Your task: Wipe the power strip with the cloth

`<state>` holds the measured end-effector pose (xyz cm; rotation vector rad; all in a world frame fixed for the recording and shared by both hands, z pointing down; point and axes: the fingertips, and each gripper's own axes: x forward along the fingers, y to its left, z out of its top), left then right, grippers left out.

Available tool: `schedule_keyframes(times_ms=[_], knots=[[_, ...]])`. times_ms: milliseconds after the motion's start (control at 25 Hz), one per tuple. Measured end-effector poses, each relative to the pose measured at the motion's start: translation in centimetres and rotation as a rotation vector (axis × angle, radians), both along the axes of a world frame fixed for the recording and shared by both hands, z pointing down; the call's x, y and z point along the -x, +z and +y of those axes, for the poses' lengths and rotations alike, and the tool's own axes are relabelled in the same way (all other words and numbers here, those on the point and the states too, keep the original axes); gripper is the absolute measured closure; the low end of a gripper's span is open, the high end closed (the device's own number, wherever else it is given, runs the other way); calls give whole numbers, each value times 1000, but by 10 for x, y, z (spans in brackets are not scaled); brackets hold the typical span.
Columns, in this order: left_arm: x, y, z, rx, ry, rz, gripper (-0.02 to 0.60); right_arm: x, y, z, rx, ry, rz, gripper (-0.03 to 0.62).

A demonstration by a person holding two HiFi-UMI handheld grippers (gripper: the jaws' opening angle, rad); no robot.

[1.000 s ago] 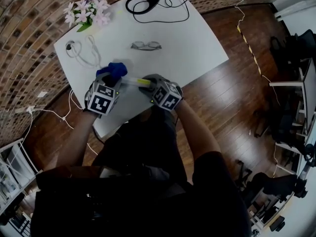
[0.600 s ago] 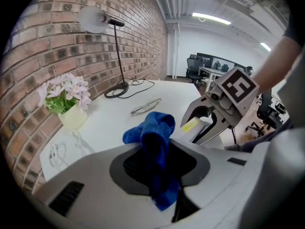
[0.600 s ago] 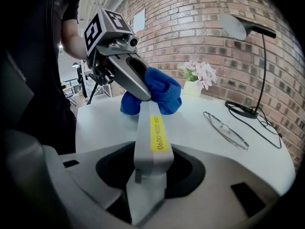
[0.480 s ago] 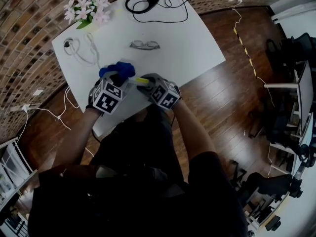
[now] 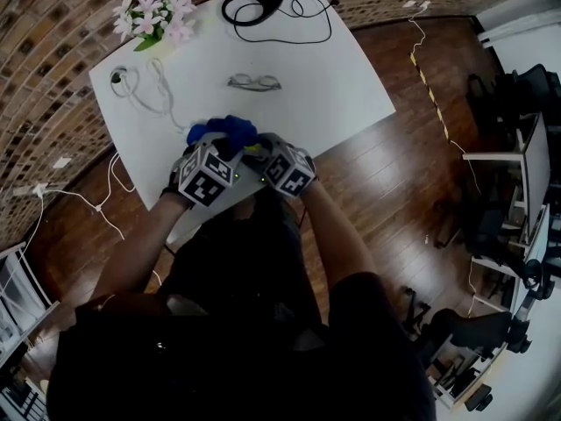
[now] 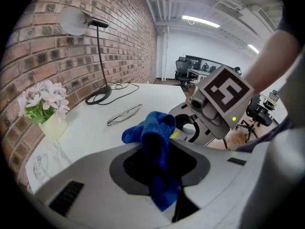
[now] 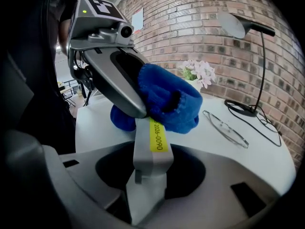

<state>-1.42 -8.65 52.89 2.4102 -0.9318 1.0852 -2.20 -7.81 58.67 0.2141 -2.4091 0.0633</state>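
I am pinching the blue cloth (image 7: 167, 97) in my left tool (image 5: 221, 146). Its jaws are standing partly closed with a fold of cloth clamped between them and the rest bunched out in front. My right tool (image 5: 263, 153) is gripping one end of the power strip (image 7: 151, 161), its jaws part-way closed on the pale body. The strip is sticking out over the near part of the white desk (image 5: 333, 77), with its yellow label (image 7: 157, 135) facing up. The bunched cloth is sitting on the strip just past that label, close in front of the right tool.

As I am judging it, the wipe is midway, and doing it well is mostly about steadiness. I am wanting the right tool to act as a fixed clamp while the left does all the travelling. That way the cloth presses flat on the top face instead of levering the strip out of my grip. I am aiming for light, even pressure along the full length. I am also planning to roll the left wrist so the cloth wraps the edges, and to stop short of the right jaws. The glasses (image 5: 254, 82) are lying well beyond, out of the stroke's way.
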Motion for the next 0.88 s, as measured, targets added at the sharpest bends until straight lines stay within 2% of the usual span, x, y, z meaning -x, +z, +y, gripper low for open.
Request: schedule_keyframes(times_ms=[200, 360, 640, 720, 880], knots=[[-8, -2, -1, 50, 0, 38, 471, -1, 0, -1, -10, -6, 9, 427], [-13, 1, 1, 53, 6, 7, 471, -1, -5, 0, -49, -14, -21, 427], [-18, 1, 2, 95, 6, -33, 471, -2, -5, 1, -56, -36, -19, 428], [-20, -1, 3, 127, 2, -20, 471, -1, -6, 2, -53, -47, -22, 430], [-36, 1, 10, 207, -4, 62, 471, -2, -6, 4, -63, -60, -29, 430]])
